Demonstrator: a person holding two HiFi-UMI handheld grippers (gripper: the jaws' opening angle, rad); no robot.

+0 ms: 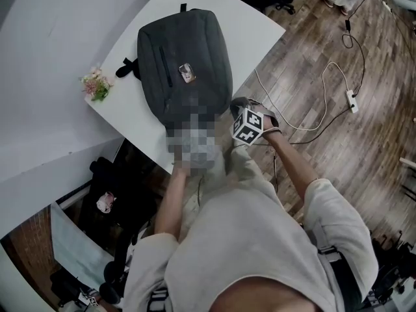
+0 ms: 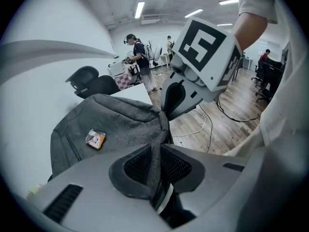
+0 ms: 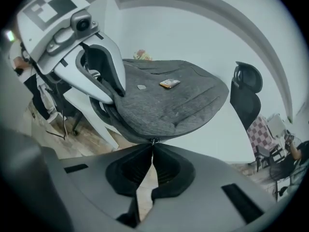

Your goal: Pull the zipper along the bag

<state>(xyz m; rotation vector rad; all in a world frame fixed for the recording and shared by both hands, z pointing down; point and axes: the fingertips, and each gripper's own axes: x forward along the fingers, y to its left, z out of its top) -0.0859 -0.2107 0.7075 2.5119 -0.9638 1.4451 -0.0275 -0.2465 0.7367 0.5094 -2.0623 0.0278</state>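
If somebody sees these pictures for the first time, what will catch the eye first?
A grey backpack lies flat on the white table, reaching to the edge nearest the person. The left hand-held gripper pinches a fold of its fabric, while the right hand-held gripper is closed on the small zipper pull at the bag's edge. A little bunch of pink flowers sits on the table beside the bag.

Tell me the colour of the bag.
The bag is dark grey, clearest in the head view.
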